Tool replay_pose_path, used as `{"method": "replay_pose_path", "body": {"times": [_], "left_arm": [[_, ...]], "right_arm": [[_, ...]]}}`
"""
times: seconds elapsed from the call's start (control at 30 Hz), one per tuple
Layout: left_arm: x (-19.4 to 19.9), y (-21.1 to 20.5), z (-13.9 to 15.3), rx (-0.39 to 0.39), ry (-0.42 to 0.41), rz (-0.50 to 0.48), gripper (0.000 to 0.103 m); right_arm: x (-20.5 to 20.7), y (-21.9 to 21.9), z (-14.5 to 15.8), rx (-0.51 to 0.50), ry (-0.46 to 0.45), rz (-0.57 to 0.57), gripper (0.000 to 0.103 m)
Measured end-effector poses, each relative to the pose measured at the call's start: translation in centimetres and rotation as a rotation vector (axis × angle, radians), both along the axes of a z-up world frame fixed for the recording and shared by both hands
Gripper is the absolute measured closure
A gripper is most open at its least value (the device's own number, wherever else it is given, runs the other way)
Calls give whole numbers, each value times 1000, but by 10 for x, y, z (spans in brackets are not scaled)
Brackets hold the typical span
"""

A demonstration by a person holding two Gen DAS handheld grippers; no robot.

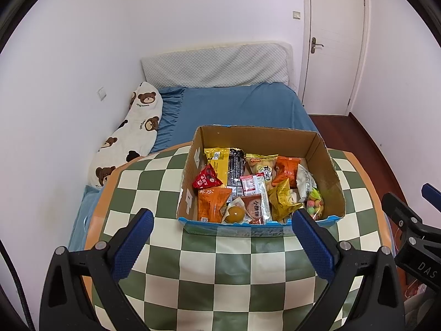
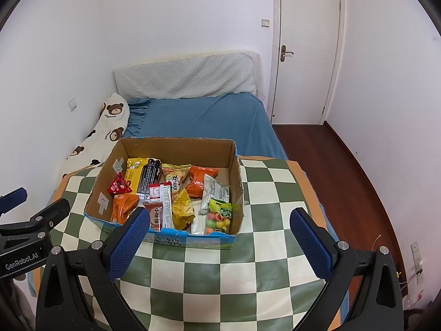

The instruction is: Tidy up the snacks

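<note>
Fingers of the left gripper (image 1: 222,244) and right gripper (image 2: 219,244) are spread wide, empty; one blue finger (image 2: 129,237) hides the cardboard box's (image 2: 237,165) near-left corner; inside, on the checkered tabletop (image 2: 220,275), jumbled snack packets (image 2: 176,193) overlap, labels mostly unreadable.

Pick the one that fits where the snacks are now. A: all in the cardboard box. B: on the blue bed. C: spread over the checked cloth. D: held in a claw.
A: every packet lies inside the box, which stands on the checked cloth; both the left claw and the right claw are open and hold nothing.
</note>
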State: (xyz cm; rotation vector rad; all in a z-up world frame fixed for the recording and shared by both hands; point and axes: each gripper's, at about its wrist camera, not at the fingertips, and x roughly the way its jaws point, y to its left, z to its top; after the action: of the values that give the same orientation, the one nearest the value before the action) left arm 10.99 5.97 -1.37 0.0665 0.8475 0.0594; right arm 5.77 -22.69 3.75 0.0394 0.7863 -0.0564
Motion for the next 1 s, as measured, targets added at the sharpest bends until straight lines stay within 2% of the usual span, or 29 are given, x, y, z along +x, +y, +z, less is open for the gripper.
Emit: {"method": "replay_pose_path", "body": {"times": [1.0], "left_arm": [[-10, -3, 2, 3, -3, -22, 0]], "right_arm": [[-4, -3, 5, 15, 8, 11, 0]]}}
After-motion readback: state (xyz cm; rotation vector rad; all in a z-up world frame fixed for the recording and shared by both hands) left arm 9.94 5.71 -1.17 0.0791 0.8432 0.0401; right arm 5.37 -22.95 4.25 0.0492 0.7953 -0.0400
